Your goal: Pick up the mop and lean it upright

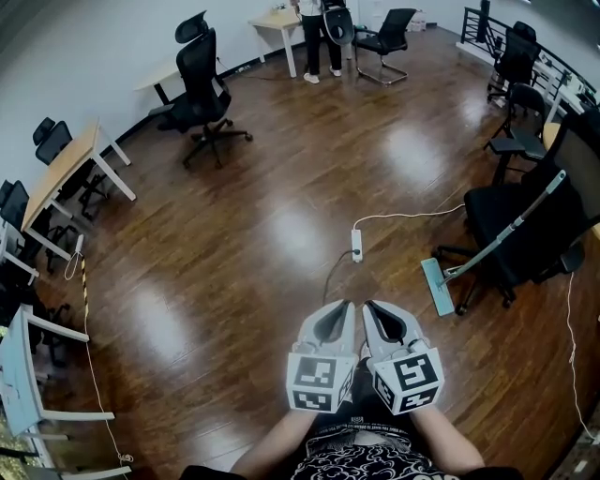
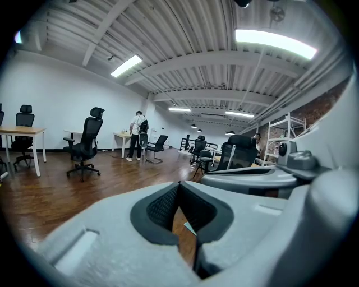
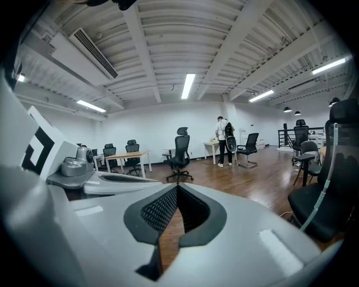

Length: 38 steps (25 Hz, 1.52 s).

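Left tongs (image 1: 345, 305) and right tongs (image 1: 370, 305) side by side on two bare forearms (image 1: 281, 441), both shut tight and gripping nothing, tips aimed at the white power strip (image 1: 356, 246) on the wooden floor (image 1: 234, 244), just short of its near end. Up close in the left gripper view, dark ribbed pads (image 2: 162, 207) meeting at the tips, only floorboards beyond; the same closed, empty pinch of pads (image 3: 160, 212) in the right gripper view.

Mop (image 1: 502, 229) off to the right of the power strip, well apart from both tongs and untouched: flat pale-green head down on the floor, long handle slanting up and away from the strip to rest against a black chair (image 1: 487, 206). Same handle at the right edge of the right gripper view, tilted against the chair's dark seat.

Thin white cable (image 1: 412, 215) trailing from the strip's far end rightward toward that chair. Well beyond the strip and to its left, a black office chair (image 1: 202, 94) on casters. Farthest beyond the strip, a person (image 1: 319, 37) standing at a table (image 1: 272, 21) by the wall.
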Each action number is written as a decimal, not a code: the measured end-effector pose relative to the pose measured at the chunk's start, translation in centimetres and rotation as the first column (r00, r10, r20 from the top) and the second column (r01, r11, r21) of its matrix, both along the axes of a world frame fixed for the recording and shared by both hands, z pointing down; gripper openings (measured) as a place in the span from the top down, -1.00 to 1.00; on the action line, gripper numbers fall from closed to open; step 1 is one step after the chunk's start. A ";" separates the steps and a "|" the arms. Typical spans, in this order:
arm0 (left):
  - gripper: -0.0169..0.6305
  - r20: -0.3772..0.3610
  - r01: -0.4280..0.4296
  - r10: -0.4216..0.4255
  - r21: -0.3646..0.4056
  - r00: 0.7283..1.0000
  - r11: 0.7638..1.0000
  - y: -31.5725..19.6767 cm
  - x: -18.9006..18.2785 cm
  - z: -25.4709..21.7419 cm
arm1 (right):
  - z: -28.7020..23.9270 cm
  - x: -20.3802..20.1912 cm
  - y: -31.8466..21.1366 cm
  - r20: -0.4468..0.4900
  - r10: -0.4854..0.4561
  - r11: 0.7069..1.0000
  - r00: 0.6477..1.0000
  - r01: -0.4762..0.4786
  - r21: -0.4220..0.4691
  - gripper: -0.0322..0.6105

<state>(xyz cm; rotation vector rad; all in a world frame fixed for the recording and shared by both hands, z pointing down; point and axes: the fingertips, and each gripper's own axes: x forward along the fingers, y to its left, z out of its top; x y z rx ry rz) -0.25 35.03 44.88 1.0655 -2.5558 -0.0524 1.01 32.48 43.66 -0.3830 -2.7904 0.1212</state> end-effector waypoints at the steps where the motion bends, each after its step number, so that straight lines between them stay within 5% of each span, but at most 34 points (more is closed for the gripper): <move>1: 0.94 -0.002 -0.001 0.001 0.002 1.000 1.000 -0.2 -0.4 0.2 | 0.1 -0.4 -0.2 -0.001 0.001 1.000 1.000 -0.001 -0.001 0.90; 16: 0.94 0.013 -0.029 0.029 -0.030 0.999 0.999 -7.3 -11.9 0.4 | 0.3 -12.3 -6.7 0.019 0.013 0.999 1.000 -0.012 -0.037 0.90; 27: 0.94 0.043 -0.151 0.153 -0.057 0.987 0.987 -18.2 -17.5 0.6 | 0.8 -17.6 -17.0 0.068 0.127 0.991 0.990 -0.125 -0.037 0.90; 33: 0.94 0.044 -0.302 0.305 -0.056 0.951 0.952 -25.4 -17.5 0.5 | 0.2 -17.3 -24.2 0.086 0.289 0.957 0.953 -0.287 -0.034 0.90; 38: 0.94 0.047 -0.439 0.442 -0.057 0.896 0.896 -31.3 -15.8 0.0 | -0.1 -15.7 -29.7 0.090 0.419 0.908 0.903 -0.418 -0.039 0.90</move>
